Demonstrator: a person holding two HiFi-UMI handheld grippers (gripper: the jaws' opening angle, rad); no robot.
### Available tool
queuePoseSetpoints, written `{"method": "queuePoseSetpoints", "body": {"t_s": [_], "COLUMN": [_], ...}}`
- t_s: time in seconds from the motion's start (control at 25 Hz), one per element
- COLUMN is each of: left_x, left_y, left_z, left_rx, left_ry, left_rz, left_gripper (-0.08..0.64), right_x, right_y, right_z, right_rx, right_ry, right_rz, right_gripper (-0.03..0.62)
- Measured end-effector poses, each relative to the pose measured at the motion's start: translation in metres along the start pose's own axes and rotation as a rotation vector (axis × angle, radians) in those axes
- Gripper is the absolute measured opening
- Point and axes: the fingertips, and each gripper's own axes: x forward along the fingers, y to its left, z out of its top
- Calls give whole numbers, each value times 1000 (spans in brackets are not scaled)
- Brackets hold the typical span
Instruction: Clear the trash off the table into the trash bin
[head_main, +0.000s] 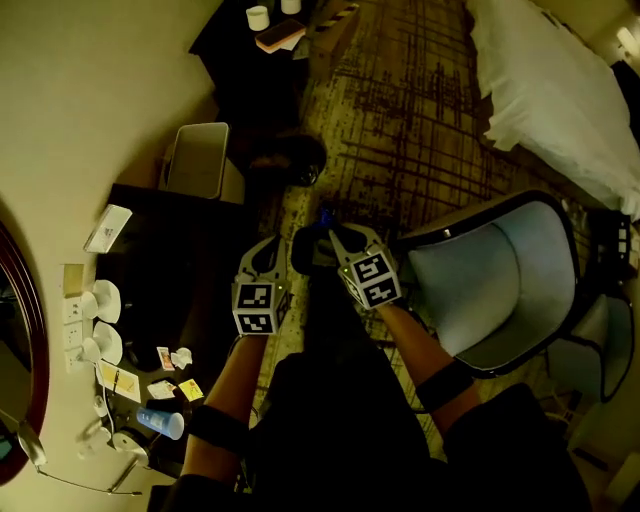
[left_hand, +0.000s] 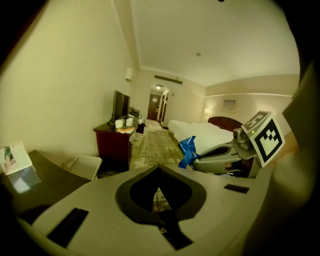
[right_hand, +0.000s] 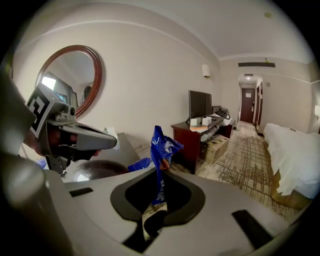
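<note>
Right gripper (right_hand: 159, 175) jaws clamped on blue wrapper (right_hand: 162, 146), which sticks up beyond the tips. Left gripper (left_hand: 159, 171) jaws together, empty. White bin (left_hand: 84, 166) ahead-left of left tips, beside dark desk (head_main: 170, 260). Armchair (head_main: 490, 280) right of right tips.

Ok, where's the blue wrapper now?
The blue wrapper is pinched in the right hand-held gripper, sticking up at the centre of the right gripper view, beside the left hand-held gripper and short of the white trash bin.
</note>
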Motion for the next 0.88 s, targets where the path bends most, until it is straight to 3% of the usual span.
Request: {"method": "queuePoseSetpoints", "body": {"t_s": [0.28,0.48,0.88], "left_x": [77,132,224], "left_y": [-10,-11,-6], "left_z": [-93,-177,-353], "left_rx": [-16,-49,-98], "left_ry": [126,223,335], "left_rz": [-83,-108,-118], "left_gripper": [5,5,5], "right_x": [64,108,201], "right_y": [-20,-36,-51], "right_z": [-115,-208,-395], "right_rx": [66,125,180], "right_ry": [112,201,321], "right_rz": [-8,-23,-32], "right_gripper": [37,37,37]}}
